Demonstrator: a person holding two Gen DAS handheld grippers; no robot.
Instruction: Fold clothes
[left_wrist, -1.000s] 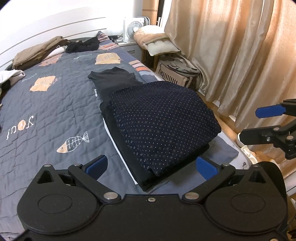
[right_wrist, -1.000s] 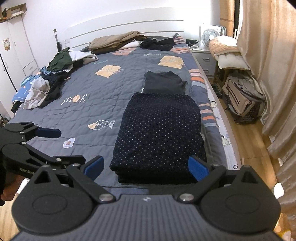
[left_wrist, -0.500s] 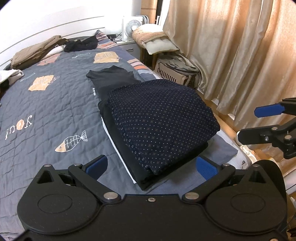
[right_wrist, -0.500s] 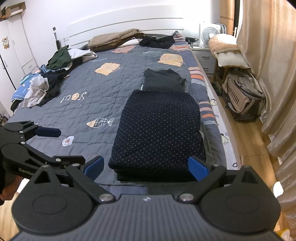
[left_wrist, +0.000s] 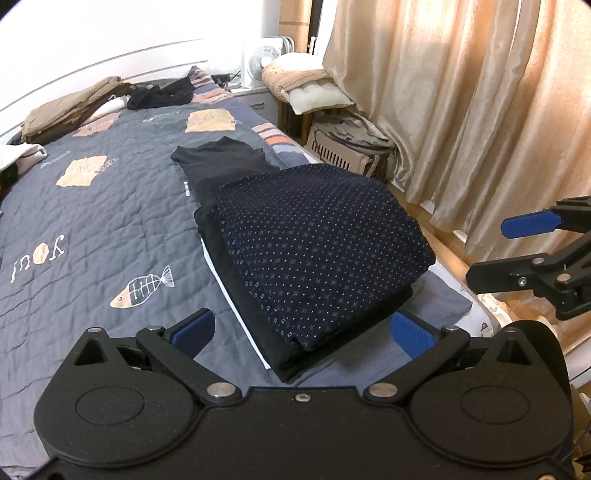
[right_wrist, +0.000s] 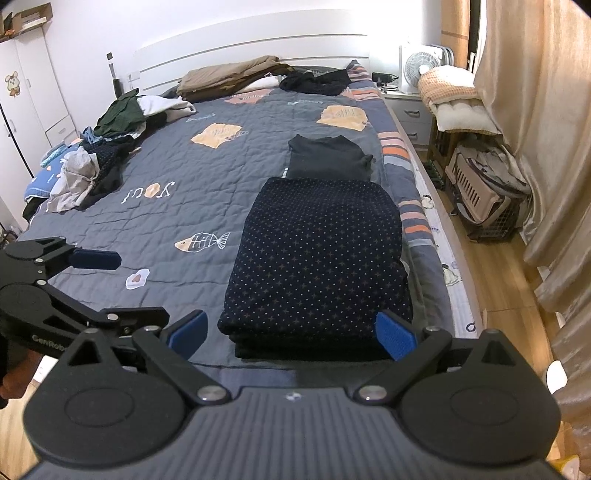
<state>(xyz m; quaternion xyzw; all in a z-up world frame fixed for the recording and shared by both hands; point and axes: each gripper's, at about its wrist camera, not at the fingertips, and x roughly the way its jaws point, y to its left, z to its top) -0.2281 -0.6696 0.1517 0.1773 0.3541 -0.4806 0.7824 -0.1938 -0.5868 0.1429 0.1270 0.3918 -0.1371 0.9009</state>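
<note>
Folded dotted garment (right_wrist: 317, 254) lies on grey quilt (right_wrist: 177, 206) by curtains (right_wrist: 535, 129); both tongs spread apart.

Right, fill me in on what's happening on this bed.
A person is folding clothes with two handheld grippers. Both the left gripper and the right gripper are open and hold nothing. The dotted navy garment lies folded on a dark stack by the bed's right edge, with a folded black garment just beyond it. A heap of unfolded clothes waits on the quilt's far left side.
</note>
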